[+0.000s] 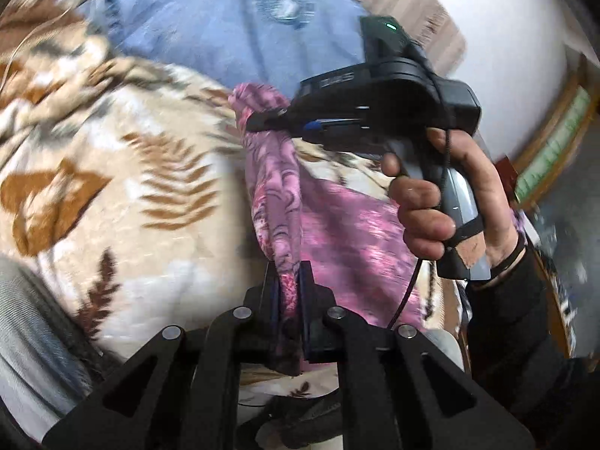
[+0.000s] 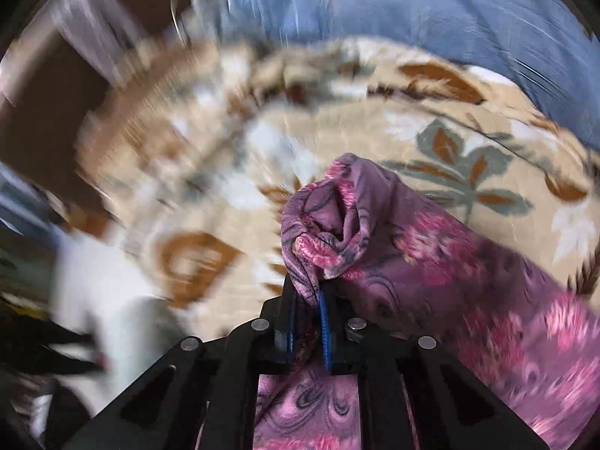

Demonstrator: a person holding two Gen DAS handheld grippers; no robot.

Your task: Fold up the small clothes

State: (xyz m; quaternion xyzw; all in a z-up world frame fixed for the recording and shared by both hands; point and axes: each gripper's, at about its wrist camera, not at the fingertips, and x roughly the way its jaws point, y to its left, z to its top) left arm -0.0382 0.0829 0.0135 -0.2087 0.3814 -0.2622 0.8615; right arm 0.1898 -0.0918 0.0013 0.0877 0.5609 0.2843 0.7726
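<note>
Two grippers showed in the left wrist view, both clamped on one pink and purple patterned garment point(image 1: 322, 232). At the bottom centre, the left gripper point(image 1: 288, 285) had its two black fingers pressed together on a gathered fold of the cloth, which rose from between them toward the middle of the frame. At centre right, the right gripper point(image 1: 258, 122) pinched the upper end of the same garment, its tips closed on the bunched fabric. One hand, the right hand point(image 1: 450, 202), gripped that tool's grey handle at the right of the frame, with a black strap across the wrist and a thin black cable hanging beside it. The garment hung stretched between the two grippers, above one beige blanket point(image 1: 123, 172) printed with brown leaves, which filled the left and centre. One blue sheet point(image 1: 210, 26) lay across the top of the frame. The picture was streaked with motion blur.

One gripper appeared in the right wrist view: the right gripper point(image 2: 307, 300) at the bottom centre, its two fingers closed on a crumpled corner of the garment point(image 2: 431, 262), with a blue pad point(image 2: 325, 333) showing on the inner face of one finger. The cloth bunched up above the fingertips and ran off to the lower right corner and down under the tool. The leaf-printed blanket point(image 2: 468, 157) lay behind it across the middle, and the blue sheet point(image 2: 412, 3) filled the upper right. The left half of this frame was heavily blurred.
</note>
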